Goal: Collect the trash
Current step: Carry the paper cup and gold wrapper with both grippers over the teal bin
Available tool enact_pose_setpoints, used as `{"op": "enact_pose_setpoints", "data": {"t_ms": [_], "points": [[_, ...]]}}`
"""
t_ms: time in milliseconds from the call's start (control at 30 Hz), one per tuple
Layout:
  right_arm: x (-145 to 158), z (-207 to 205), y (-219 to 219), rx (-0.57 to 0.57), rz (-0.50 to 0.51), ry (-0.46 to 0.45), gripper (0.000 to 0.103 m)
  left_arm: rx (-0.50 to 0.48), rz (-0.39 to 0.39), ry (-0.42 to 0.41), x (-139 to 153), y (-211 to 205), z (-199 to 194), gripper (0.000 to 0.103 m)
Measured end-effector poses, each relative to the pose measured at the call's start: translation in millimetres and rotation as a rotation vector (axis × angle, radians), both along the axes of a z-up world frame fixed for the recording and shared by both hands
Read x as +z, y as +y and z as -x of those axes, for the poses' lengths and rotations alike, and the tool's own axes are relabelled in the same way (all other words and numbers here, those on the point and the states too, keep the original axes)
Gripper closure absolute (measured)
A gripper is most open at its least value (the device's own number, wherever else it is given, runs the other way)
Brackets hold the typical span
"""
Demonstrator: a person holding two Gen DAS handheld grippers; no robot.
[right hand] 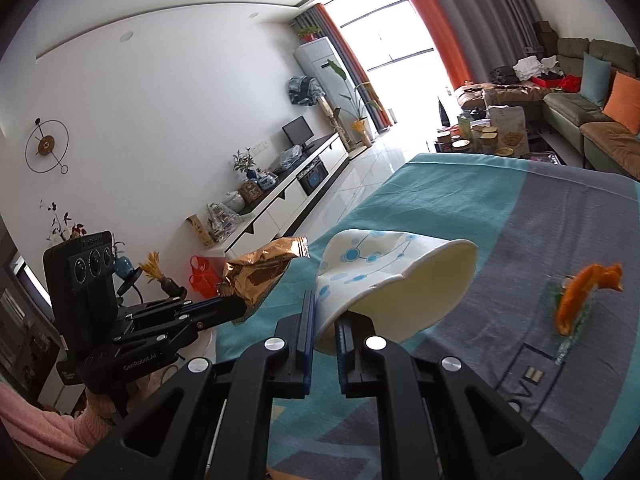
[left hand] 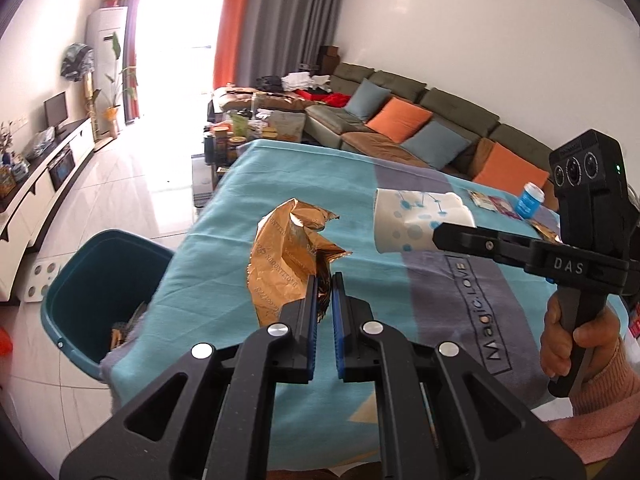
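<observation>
My left gripper (left hand: 324,280) is clamped on a crumpled gold foil snack wrapper (left hand: 286,252), its blue pads pinching the lower edge while the rest of the wrapper stands up and out in front of the fingers, lifted clear of the tabletop. From the right wrist view the same wrapper (right hand: 256,276) sticks out of the left gripper (right hand: 236,306) off the table's left edge.

My right gripper (right hand: 324,316) is closed on a squashed white paper cup (right hand: 384,280) with blue dot print; the pads nip its crushed base and the open mouth points away to the right. In the left wrist view that cup (left hand: 416,220) hangs at the tip of the right gripper (left hand: 440,234), above the cloth, and a hand (left hand: 576,340) with a pink sleeve grips the handle.

The table is covered by a teal and grey cloth (left hand: 400,300) printed with "Magic.LOVE". A teal waste bin (left hand: 100,288) stands on the floor just beside the table's left edge, with some scraps already inside it.

Left on the cloth: an orange peel (right hand: 584,296) on a clear wrapper to my right, a small blue-and-white pot (left hand: 530,200) and a few flat packets (left hand: 492,202) near the far edge by the sofa.
</observation>
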State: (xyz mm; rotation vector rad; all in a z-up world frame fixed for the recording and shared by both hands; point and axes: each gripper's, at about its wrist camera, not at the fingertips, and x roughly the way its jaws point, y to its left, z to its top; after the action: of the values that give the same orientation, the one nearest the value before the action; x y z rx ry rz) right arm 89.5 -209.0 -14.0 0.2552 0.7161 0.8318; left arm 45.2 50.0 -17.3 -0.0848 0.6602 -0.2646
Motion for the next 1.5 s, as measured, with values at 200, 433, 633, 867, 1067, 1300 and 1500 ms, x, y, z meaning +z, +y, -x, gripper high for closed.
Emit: {"op": "enact_pose_setpoints", "data": {"t_ms": [200,433,633,867,1067,1300,1500], "points": [[0.4,-1.8,22.6,0.039,0.005,0.003,0.095,0.046,0.0,0.0,0.0,17.7,1.0,0.096],[0.4,-4.1,43.7,0.089,0.014,0.004,0.095,0.086,0.002,-0.003,2.1,30.1,7.4,0.096],[0.2,-6.4,61.3,0.127,0.018,0.006,0.095,0.12,0.005,-0.003,2.1,42.9,11.0,0.096],[2.6,-10.4,80.4,0.159,0.021,0.008,0.095,0.168,0.004,0.0,1.5,60.8,11.2,0.096],[2.7,-16.8,97.9,0.193,0.027,0.015,0.095,0.202,0.001,0.001,-0.5,73.5,9.1,0.096],[0.5,-21.0,116.5,0.229,0.039,0.021,0.095,0.244,0.001,0.007,-3.2,88.6,8.0,0.096],[0.3,-24.1,133.1,0.254,0.045,0.024,0.095,0.272,-0.001,0.015,-5.2,94.9,5.3,0.096]]}}
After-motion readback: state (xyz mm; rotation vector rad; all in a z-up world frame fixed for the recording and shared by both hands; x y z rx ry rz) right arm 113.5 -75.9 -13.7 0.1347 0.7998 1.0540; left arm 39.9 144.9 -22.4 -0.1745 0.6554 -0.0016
